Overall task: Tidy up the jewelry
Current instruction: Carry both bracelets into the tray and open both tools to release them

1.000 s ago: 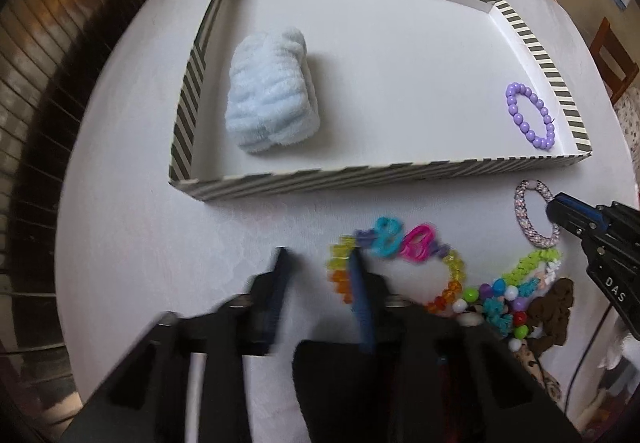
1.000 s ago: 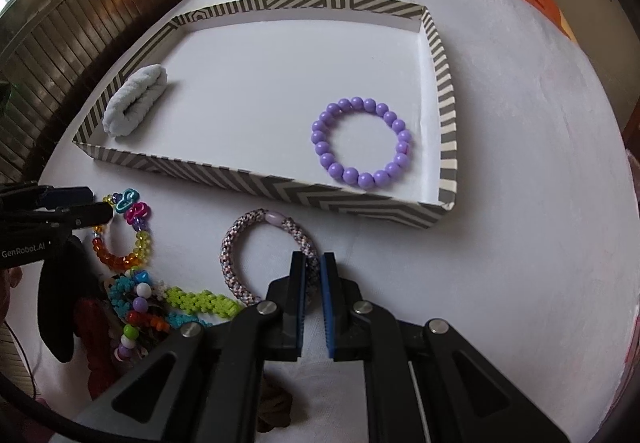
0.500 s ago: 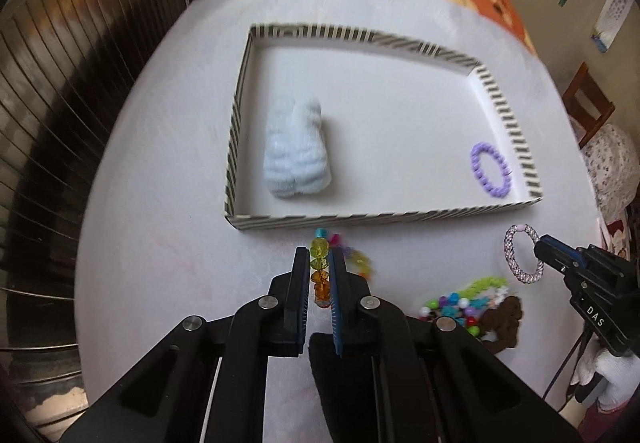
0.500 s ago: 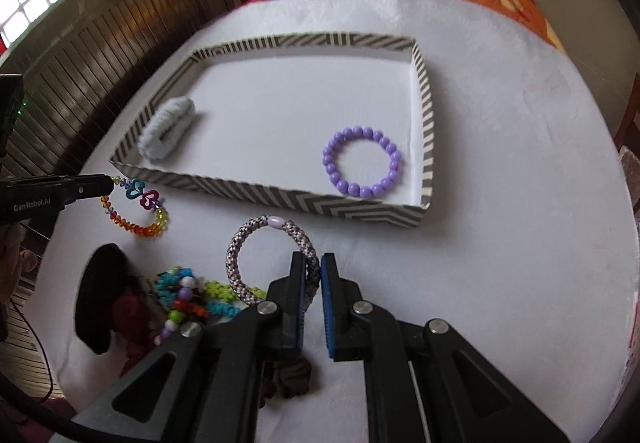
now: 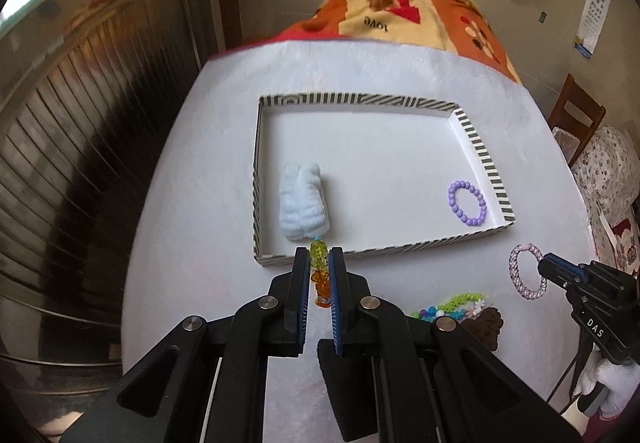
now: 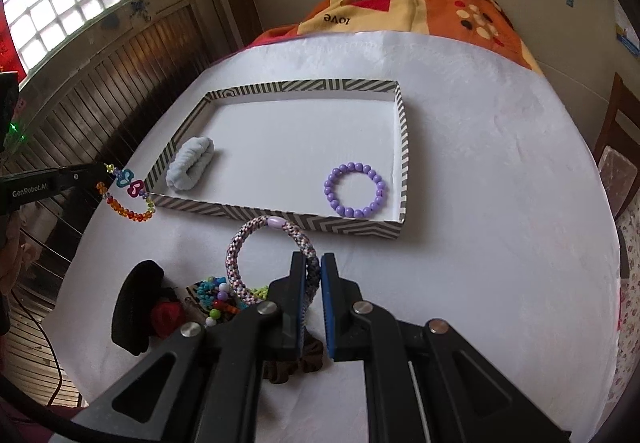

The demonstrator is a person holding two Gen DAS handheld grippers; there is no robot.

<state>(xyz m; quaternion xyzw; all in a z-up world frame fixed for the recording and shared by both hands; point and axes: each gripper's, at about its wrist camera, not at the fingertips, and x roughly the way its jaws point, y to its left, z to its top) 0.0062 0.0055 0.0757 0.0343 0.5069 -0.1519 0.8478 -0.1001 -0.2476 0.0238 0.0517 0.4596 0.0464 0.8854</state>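
Both grippers raised, left gripper (image 5: 319,271) jaws clamped on rainbow bracelet (image 6: 127,199), right gripper (image 6: 313,277) on woven bracelet (image 6: 256,243).

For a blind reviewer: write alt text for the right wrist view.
The right tool is shut on a speckled woven bracelet, held just short of a striped tray on a white table. The tray holds a purple bead bracelet and a pale blue fluffy scrunchie. At left, the left tool holds a rainbow bead bracelet.
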